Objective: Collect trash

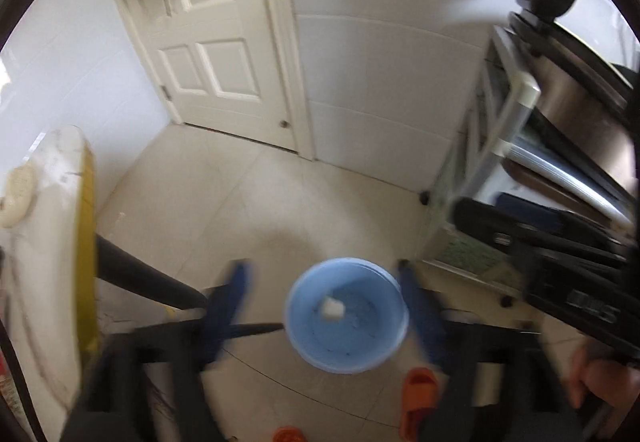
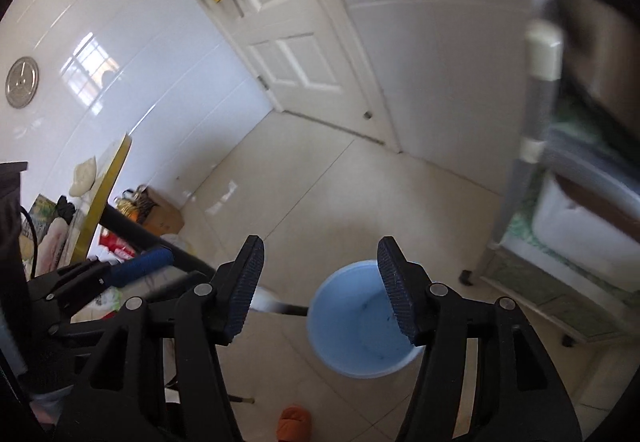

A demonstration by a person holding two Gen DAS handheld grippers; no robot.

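A light blue bucket (image 1: 346, 338) stands on the tiled floor below both grippers. A small white piece of trash (image 1: 333, 309) shows inside its mouth, free of any finger. My left gripper (image 1: 324, 284) hangs over the bucket, its blurred blue pads (image 1: 236, 282) wide apart and open. In the right wrist view the same bucket (image 2: 356, 338) lies just right of centre. My right gripper (image 2: 320, 282) is open above its rim, with nothing between the ribbed pads (image 2: 394, 292). A blurred white bit (image 2: 262, 300) peeks out behind the left finger.
A white door (image 1: 216, 42) closes the far corner. A yellow-edged table (image 1: 86, 242) with black legs is at left, with a cardboard box (image 2: 164, 218) and bags beneath. A metal shelf rack (image 1: 516, 114) with pots stands right. Orange slippers (image 1: 418, 402) lie near the bucket.
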